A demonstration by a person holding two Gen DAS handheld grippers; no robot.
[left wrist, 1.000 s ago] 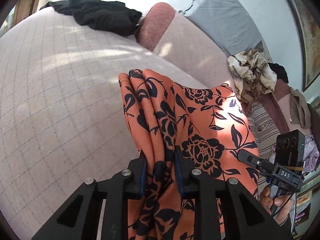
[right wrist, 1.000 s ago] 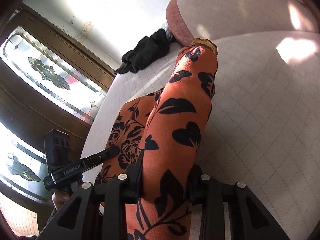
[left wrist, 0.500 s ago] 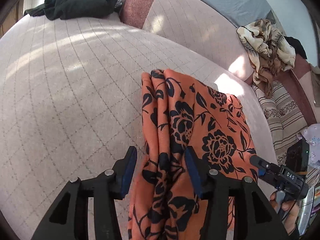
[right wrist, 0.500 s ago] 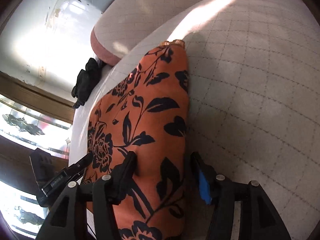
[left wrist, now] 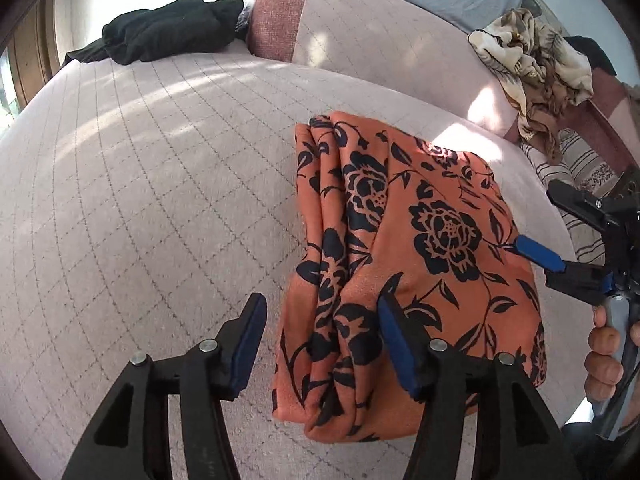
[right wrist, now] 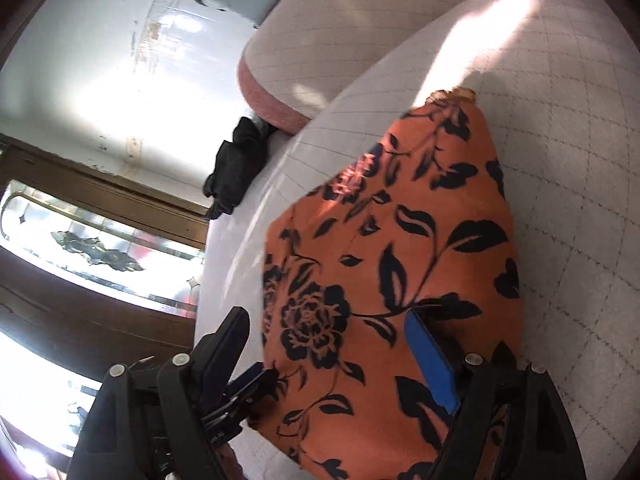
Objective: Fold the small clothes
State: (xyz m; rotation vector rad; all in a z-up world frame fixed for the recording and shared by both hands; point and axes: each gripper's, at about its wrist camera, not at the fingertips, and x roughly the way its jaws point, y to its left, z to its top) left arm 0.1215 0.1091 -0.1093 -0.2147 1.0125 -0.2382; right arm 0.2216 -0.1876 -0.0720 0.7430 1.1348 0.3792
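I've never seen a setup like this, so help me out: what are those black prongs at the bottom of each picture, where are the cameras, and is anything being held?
There is no robot here. A person holds a two-finger gripper in each hand, and each gripper carries a camera looking along its fingers. So the prongs are the left gripper in one picture and the right gripper in the other. A folded orange cloth with black flowers lies on a pale quilted bed. Both grippers' jaws have just been opening: the cloth's edge still sits between them, but the pads no longer press it, so nothing is held. Further back lie a black garment and a crumpled beige cloth.
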